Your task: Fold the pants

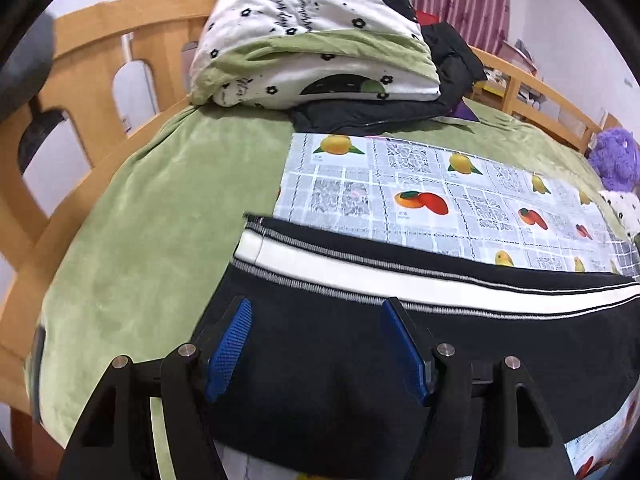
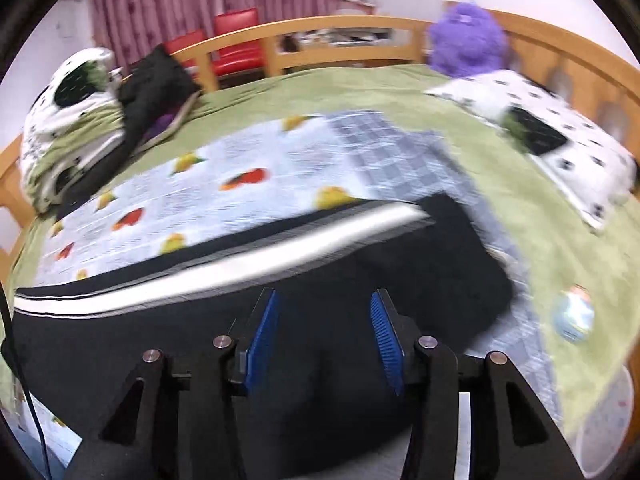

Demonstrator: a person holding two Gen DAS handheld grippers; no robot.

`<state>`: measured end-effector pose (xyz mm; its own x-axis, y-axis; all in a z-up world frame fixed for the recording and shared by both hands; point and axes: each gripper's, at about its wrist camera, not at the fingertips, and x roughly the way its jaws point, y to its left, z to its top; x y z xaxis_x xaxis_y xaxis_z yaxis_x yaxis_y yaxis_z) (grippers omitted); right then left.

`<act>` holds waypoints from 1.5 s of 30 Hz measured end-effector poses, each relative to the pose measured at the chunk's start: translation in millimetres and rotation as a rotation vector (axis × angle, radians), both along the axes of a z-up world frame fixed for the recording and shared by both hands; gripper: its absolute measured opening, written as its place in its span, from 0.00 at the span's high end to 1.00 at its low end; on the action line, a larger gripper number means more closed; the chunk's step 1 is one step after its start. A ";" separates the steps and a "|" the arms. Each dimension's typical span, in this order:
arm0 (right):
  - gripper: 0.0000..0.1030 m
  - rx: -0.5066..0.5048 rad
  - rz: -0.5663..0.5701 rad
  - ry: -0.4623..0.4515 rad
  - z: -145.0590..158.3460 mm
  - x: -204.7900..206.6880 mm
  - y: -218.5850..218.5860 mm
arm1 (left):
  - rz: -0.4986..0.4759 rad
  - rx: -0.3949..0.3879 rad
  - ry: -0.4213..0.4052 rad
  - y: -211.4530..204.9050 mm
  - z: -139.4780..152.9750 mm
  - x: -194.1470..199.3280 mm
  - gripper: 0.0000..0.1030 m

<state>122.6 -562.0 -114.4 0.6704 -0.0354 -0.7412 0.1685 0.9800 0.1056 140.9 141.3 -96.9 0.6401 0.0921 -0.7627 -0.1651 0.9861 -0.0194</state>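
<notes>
Your left gripper (image 1: 316, 312) and right gripper (image 2: 324, 300) both hung with jaws parted and nothing between the blue pads, above the black pants (image 1: 360, 344), which lay folded on the fruit-print cloth (image 1: 420, 184) over the green bedspread (image 1: 160, 200).

The black pants with a white side stripe (image 1: 360, 320) lie flat across a fruit-printed checked cloth (image 1: 440, 188) on the green velvety bedspread (image 1: 160, 208). Just above the pants hangs the left gripper (image 1: 316, 312) — blue pads apart, nothing between them. Beyond the cloth sits a folded white flower-print quilt (image 1: 312, 32); a purple plush toy (image 1: 616, 156) lies to the cloth's right.
</notes>
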 end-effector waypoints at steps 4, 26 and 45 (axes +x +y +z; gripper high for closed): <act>0.52 -0.023 0.203 -0.001 -10.4 46.4 67.5 | -0.007 -0.005 -0.026 0.1 4.0 19.2 0.36; 0.89 -0.249 0.684 0.205 -84.4 144.3 174.2 | -0.018 -0.084 0.009 7.9 -34.7 52.3 0.36; 0.98 -0.199 0.545 0.085 -87.5 159.7 175.3 | 0.047 -0.023 0.000 26.6 -39.6 63.6 0.36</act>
